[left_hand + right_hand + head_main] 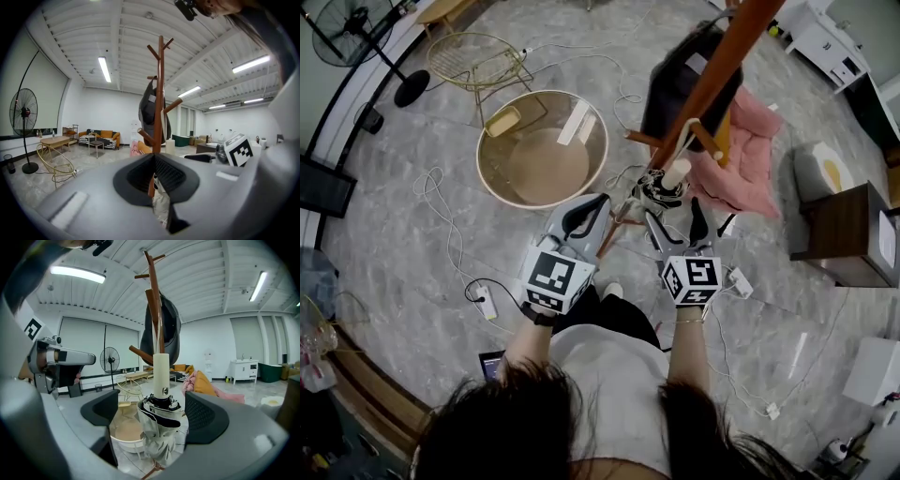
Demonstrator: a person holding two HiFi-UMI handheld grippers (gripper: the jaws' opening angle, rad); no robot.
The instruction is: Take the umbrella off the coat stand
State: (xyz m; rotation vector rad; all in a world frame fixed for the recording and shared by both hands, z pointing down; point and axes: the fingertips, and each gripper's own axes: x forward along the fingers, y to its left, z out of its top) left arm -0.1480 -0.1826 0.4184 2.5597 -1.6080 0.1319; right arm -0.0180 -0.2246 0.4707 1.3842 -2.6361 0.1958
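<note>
A folded grey-beige umbrella [662, 191] with a cream handle [676, 172] stands upright close against the wooden coat stand [722, 66], low down by a peg. My right gripper [673, 214] is open, its jaws wide on either side of the umbrella [159, 432]; the pads do not press on it. The cream handle [161, 371] rises above the jaws. My left gripper [595, 204] hovers to the left of the umbrella, shut, with nothing held. Through the narrow slit between its jaws I see the stand's pole [161, 93] and a bit of umbrella fabric [162, 206].
A dark bag [680, 84] hangs higher on the stand. A pink cushion [750, 150] lies at its right. A round glass table [542, 148] and a gold wire chair [478, 58] stand to the left. Cables trail over the floor. A wooden cabinet [848, 234] is at far right.
</note>
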